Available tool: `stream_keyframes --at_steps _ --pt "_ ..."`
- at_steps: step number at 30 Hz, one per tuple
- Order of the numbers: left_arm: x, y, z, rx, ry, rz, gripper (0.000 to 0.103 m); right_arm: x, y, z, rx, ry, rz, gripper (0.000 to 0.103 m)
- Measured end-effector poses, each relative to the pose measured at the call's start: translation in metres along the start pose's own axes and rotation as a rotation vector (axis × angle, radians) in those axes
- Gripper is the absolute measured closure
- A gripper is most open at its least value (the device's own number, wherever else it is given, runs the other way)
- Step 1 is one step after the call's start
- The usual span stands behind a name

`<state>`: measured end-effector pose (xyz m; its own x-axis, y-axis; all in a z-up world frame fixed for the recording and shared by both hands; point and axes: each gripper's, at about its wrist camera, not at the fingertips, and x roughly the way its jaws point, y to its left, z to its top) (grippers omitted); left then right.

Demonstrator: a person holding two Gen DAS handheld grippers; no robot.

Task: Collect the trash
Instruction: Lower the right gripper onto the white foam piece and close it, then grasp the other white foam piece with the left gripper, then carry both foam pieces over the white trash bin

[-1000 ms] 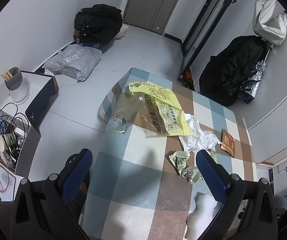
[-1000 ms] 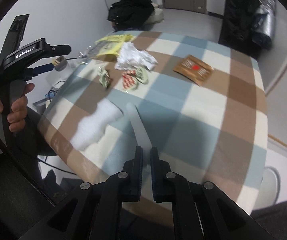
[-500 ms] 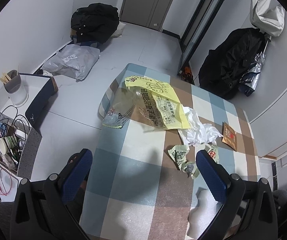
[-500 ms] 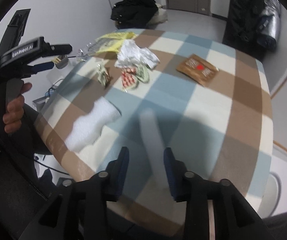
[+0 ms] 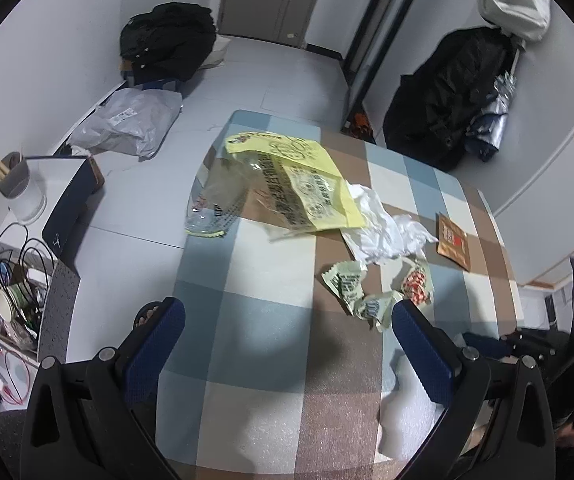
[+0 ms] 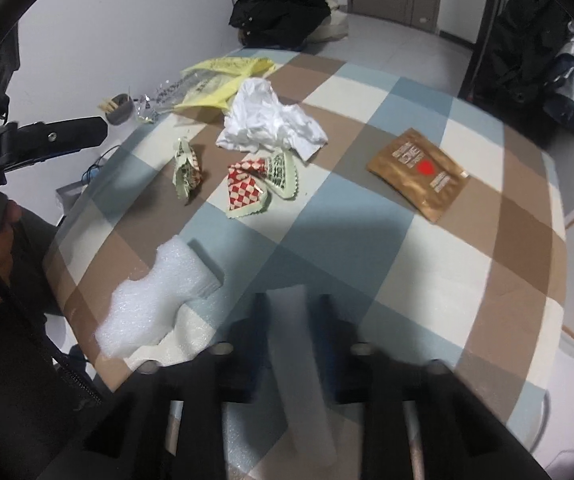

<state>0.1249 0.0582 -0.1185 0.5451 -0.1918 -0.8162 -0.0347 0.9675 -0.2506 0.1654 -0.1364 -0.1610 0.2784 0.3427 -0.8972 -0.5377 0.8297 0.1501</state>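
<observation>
Trash lies on a checked tablecloth (image 5: 263,344): a yellow and clear plastic bag (image 5: 287,184) at the far edge, crumpled white paper (image 5: 383,224), green wrappers (image 5: 347,284), a red-checked wrapper (image 5: 417,284), a brown sachet (image 5: 453,240) and white foam (image 5: 395,416). My left gripper (image 5: 287,336) is open and empty above the near part of the table. In the right wrist view my right gripper (image 6: 291,320) is open, motion-blurred, with a pale white strip (image 6: 307,380) lying between its jaws. The foam (image 6: 155,304), red-checked wrapper (image 6: 247,188), paper (image 6: 271,120) and sachet (image 6: 419,172) lie ahead.
Left of the table stand a cup with sticks (image 5: 19,188), a dark box (image 5: 67,208) and cables. Bags (image 5: 167,40) and a grey parcel (image 5: 127,124) lie on the floor. Dark coats (image 5: 447,92) hang at the right wall. The left gripper's handle (image 6: 39,140) shows at left.
My right gripper has opened from shut; the white strip it pinched now lies loose between the jaws. The left gripper has drawn back slightly, still open.
</observation>
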Motion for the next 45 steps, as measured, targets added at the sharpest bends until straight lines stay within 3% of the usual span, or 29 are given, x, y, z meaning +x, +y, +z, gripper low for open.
stream_keyframes --at_steps 7,19,26,29,33,35,38,45 --pt "0.002 -0.020 -0.008 0.092 0.035 -0.052 0.001 -0.012 -0.010 0.001 0.053 -0.026 0.033 0.093" --pt "0.023 -0.074 -0.026 0.312 0.151 -0.148 0.001 -0.077 -0.037 -0.021 0.258 -0.257 0.072 0.094" --pt "0.038 -0.089 -0.034 0.348 0.209 -0.125 0.009 -0.101 -0.054 -0.034 0.332 -0.351 0.105 0.094" --pt "0.042 -0.089 -0.036 0.350 0.225 -0.114 0.024 -0.104 -0.060 -0.039 0.348 -0.364 0.106 0.094" --pt "0.045 -0.097 -0.043 0.389 0.225 -0.082 0.035 -0.108 -0.063 -0.044 0.337 -0.377 0.093 0.094" --pt "0.044 -0.101 -0.044 0.404 0.221 -0.069 0.056 -0.110 -0.065 -0.046 0.341 -0.390 0.102 0.094" --pt "0.045 -0.107 -0.046 0.431 0.212 -0.009 0.073 -0.111 -0.068 -0.048 0.348 -0.395 0.110 0.094" --pt "0.045 -0.107 -0.040 0.373 0.207 -0.063 0.073 -0.117 -0.073 -0.052 0.356 -0.413 0.117 0.094"
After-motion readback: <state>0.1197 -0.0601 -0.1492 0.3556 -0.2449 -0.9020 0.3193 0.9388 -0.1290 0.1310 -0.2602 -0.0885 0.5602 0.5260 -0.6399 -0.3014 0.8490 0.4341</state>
